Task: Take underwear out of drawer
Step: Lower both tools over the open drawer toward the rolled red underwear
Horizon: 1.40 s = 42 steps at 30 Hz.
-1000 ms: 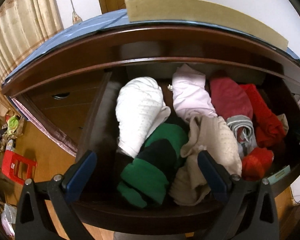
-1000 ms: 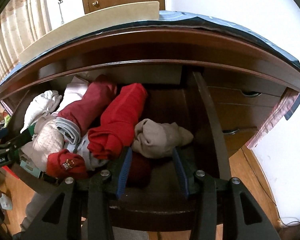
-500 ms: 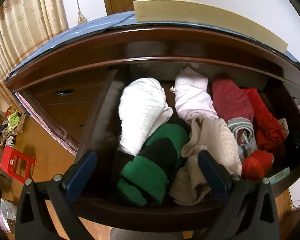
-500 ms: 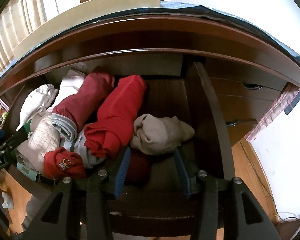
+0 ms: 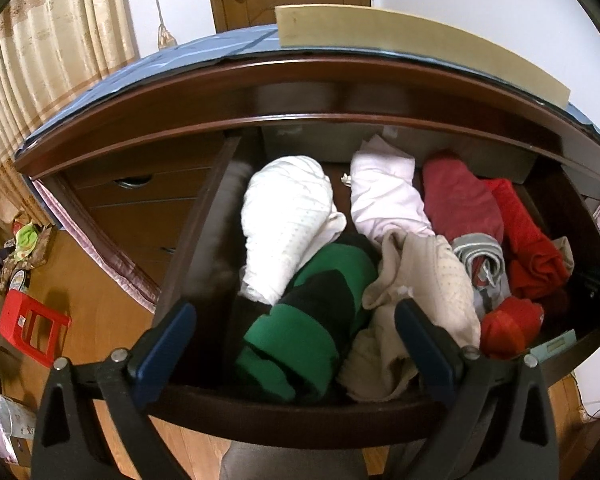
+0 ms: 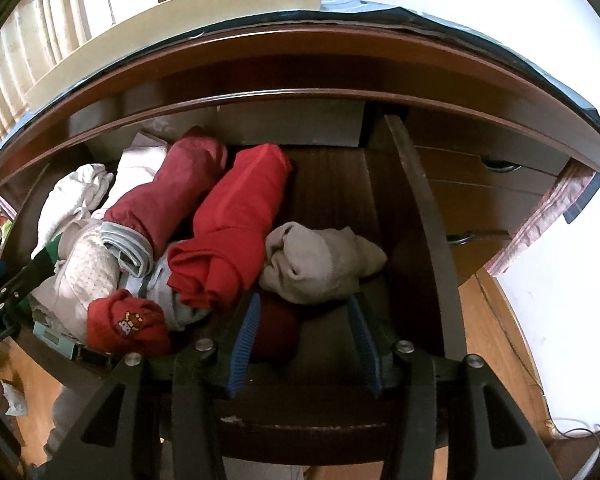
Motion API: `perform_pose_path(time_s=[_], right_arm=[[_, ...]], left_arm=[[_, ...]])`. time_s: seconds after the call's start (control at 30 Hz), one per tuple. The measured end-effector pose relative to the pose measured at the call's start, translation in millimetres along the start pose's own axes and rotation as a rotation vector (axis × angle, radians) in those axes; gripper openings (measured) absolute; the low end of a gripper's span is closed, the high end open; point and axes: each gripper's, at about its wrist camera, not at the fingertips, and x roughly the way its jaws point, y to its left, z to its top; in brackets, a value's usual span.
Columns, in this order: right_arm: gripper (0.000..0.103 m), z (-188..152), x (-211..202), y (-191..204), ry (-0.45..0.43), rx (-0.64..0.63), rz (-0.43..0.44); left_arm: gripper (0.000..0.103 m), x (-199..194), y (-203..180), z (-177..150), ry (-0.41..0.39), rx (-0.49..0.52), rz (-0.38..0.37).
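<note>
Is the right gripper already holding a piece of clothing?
No, the right gripper is open above the beige bundle, its pads gripping nothing.

right gripper (image 6: 304, 316) hangs over the front of the open drawer (image 6: 416, 216), jaws apart w/ blue pads, nothing pressed between them. just beyond the tips lies a beige bundle (image 6: 320, 260), and a dark red bundle (image 6: 278, 332) sits low between the fingers. left of these: bright red roll (image 6: 236, 224), maroon roll (image 6: 168, 200) w/ grey band, small red piece w/ cartoon print (image 6: 128, 322), cream dotted cloth (image 6: 88, 276). left gripper (image 6: 4, 288) shows at the left edge, jaws not clear.
</note>
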Motion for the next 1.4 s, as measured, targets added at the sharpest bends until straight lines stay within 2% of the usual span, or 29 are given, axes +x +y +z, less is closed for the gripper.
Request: perform_pose_path(time_s=[0.7, 1.4], right_arm=[[0.049, -2.1, -1.3, 0.5, -0.003, 0.004, -0.013], [0.048, -1.0, 4.3, 1.2, 0.054, 0.002, -0.009]], left_arm=[[0.101, -0.2, 0.9, 1.0, 0.002, 0.001, -0.006], [0.1, 1.2, 0.7, 2.5, 0.007, 0.005, -0.019]])
